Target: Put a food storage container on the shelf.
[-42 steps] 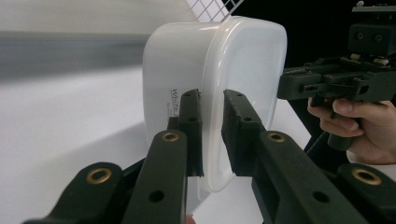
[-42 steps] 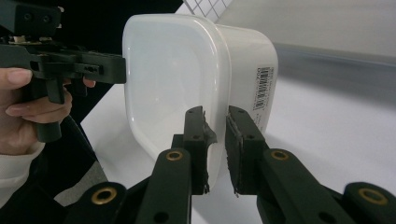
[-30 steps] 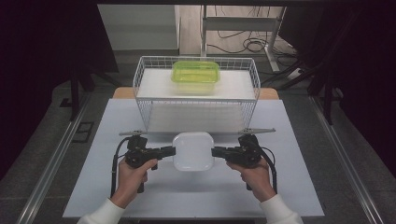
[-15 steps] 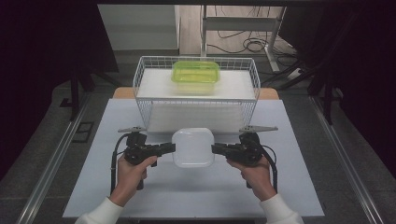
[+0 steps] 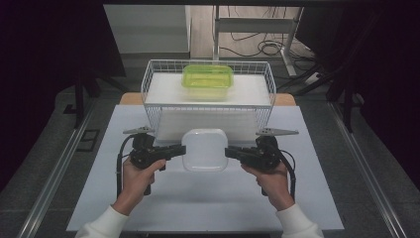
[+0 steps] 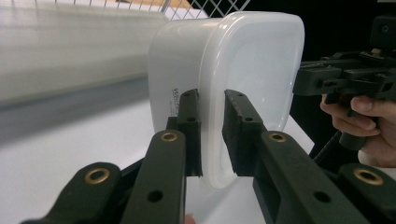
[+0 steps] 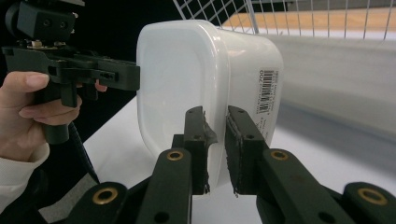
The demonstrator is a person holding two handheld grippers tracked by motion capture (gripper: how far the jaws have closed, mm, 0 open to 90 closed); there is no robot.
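My left gripper [image 6: 211,135] has its jaws nearly closed, pinching the rim of the white plastic container [image 5: 204,149] on one side, and my right gripper [image 7: 215,149] is clamped the same way on the opposite rim, so the container hangs between the two, lifted just above the white table [image 5: 99,208] and close in front of the wire basket [image 5: 148,84]. I judge the pickup done; what is left looks like carrying it up and over the basket's front wall and setting it down inside. Counting up: one white container in my grip, one green container [image 5: 207,78] already resting in the basket toward its far side, one basket, and two grippers.
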